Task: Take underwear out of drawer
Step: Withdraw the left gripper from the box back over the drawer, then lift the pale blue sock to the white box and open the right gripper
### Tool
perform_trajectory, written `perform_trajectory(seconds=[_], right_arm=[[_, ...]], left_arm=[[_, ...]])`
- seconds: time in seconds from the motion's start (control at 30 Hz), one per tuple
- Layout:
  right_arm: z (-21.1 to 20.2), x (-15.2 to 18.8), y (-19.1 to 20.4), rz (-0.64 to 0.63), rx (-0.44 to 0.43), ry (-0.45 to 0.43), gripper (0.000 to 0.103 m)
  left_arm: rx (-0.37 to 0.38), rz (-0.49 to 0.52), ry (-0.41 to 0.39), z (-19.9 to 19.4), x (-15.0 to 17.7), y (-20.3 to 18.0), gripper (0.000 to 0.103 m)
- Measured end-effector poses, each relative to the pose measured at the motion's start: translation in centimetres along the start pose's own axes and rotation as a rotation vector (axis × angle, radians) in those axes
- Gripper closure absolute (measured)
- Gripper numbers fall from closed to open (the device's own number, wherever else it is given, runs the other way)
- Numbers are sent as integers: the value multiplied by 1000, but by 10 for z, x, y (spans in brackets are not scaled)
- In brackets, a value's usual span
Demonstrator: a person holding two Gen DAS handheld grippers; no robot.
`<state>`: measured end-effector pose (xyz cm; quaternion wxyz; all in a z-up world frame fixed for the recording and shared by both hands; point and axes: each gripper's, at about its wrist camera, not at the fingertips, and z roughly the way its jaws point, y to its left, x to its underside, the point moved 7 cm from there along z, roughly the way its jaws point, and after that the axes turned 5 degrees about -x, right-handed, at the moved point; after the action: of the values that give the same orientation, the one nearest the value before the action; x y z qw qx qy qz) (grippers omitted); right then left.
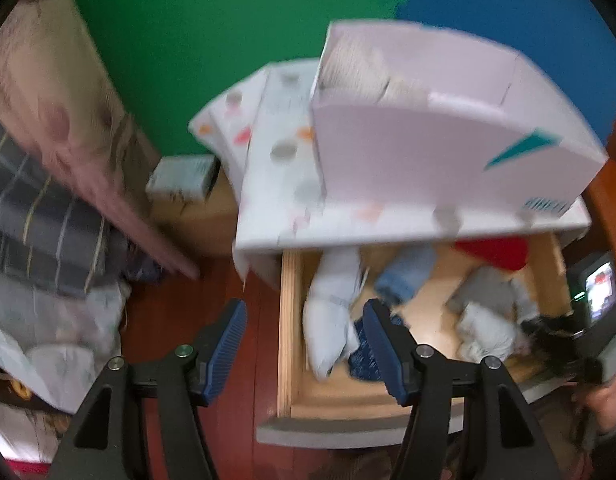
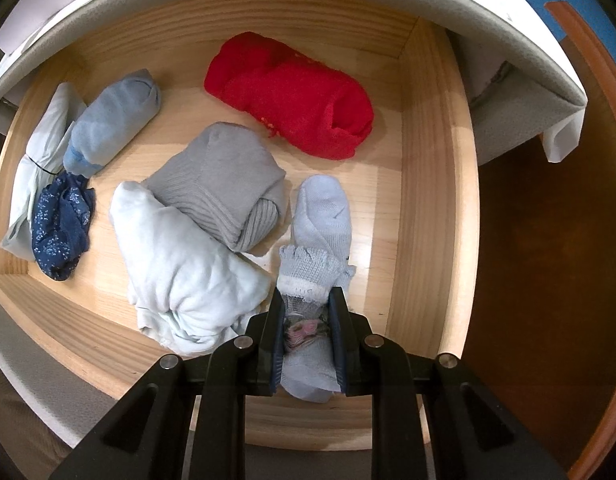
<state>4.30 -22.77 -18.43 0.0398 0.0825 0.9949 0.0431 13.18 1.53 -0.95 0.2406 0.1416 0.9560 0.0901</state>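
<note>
- A bedroom in a home is showing here.
- A white chest (image 1: 268,200) is standing at the centre of the left wrist view, its wooden drawer (image 2: 431,152) hanging open and holding rolled socks and folded underthings: a red roll (image 2: 292,100), a grey roll (image 2: 220,184), a dark blue patterned piece (image 2: 60,228).
- Bedding with a floral pillow (image 1: 56,92) and a striped blanket (image 1: 40,216) is lying at the left of that view.
- Green and blue painted walls (image 1: 228,32) are rising behind, over a reddish wooden floor (image 1: 164,320).

Clothes (image 2: 212,184) in drawer (image 2: 427,160)
</note>
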Motion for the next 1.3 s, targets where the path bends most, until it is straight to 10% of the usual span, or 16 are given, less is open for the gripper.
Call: perform_trajectory(seconds=[0.73,1.3], right_arm=[[-74,3,-6,0,-149,-141,84],[-252,-40,8,-76,-228,-384,84]], left_arm=[[-52,-145,97,77,73,-8,41],[-24,-190,130,82,76,-3,41]])
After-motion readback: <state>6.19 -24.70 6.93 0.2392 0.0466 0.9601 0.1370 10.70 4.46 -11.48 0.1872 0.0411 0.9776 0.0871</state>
